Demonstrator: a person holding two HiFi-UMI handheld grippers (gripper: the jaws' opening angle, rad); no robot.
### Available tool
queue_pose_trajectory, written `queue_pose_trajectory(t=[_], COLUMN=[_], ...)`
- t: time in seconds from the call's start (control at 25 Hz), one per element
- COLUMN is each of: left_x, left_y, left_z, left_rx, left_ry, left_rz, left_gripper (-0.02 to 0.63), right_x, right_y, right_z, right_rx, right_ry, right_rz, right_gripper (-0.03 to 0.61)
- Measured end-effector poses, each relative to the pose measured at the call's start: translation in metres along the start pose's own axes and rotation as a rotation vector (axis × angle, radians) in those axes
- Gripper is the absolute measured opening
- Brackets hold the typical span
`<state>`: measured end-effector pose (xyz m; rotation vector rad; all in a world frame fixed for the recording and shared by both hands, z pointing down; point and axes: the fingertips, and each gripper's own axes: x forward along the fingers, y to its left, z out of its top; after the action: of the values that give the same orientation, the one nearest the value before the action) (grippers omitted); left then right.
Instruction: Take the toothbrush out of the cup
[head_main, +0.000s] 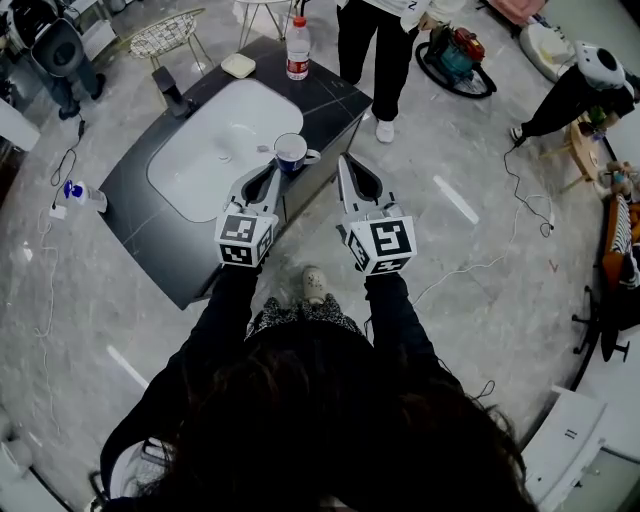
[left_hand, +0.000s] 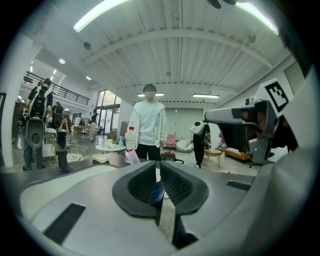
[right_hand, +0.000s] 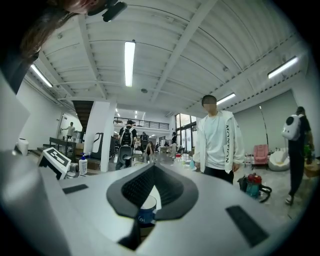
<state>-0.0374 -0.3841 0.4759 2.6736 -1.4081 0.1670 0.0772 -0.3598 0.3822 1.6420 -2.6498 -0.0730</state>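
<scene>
The work stands at the approach step: nothing is gripped yet. The cup (head_main: 291, 153), blue and white, stands on the dark counter (head_main: 140, 225) just beside the white basin (head_main: 215, 140), and both tools are pointed toward it. The left gripper (head_main: 274, 170) has its tips just before the cup on the person's side, and its jaws are together with nothing between them; in the left gripper view the blue wall of the cup shows only through the narrow slit behind the tips. The right gripper (head_main: 343, 159) is beside the cup on the side away from the basin, its jaws also meeting at the tips and holding nothing. The toothbrush (left_hand: 132, 157) is hard to make out; I believe it is the pale pink piece that rises over the cup toward the basin side, but the view is too small to be sure. The next move, in my judgement, calls for one gripper to open, come over the rim, close on the brush handle and lift it upward, while the other may steady the cup so that it does not tip.
</scene>
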Motion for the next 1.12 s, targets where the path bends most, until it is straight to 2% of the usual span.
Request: queue_pose_trajectory(t=[0.08, 0.24, 0.36, 0.56, 0.8, 1.04, 1.12], left_x=[0.005, 0.018, 0.027, 0.042, 0.051, 0.056, 0.058], left_y=[0.007, 0.018, 0.025, 0.038, 0.042, 0.043, 0.043], left_z=[-0.006, -0.021, -0.032, -0.035, -0.036, -0.024, -0.020], left_rx=[-0.020, -0.066, -0.095, -0.139, -0.128, -0.142, -0.138], left_ry=[0.009, 0.046, 0.070, 0.057, 0.068, 0.030, 0.021], left_rz=[0.015, 0.040, 0.054, 0.079, 0.085, 0.076, 0.071], left_gripper=[0.021, 0.127, 0.127, 0.127, 0.127, 0.126, 0.093], right_x=[0.005, 0.013, 0.016, 0.022, 0.026, 0.029, 0.030], right_y=[-0.002, -0.007, -0.009, -0.012, -0.018, -0.022, -0.025], right_z=[-0.003, -0.007, -0.011, -0.015, -0.017, -0.016, -0.016], right_rx=[0.002, 0.004, 0.003, 0.002, 0.000, 0.003, 0.005], right_ry=[0.004, 0.015, 0.023, 0.035, 0.036, 0.029, 0.028], right_rz=[0.008, 0.019, 0.028, 0.038, 0.036, 0.031, 0.027], right_gripper=[0.005, 0.005, 0.005, 0.005, 0.005, 0.005, 0.005])
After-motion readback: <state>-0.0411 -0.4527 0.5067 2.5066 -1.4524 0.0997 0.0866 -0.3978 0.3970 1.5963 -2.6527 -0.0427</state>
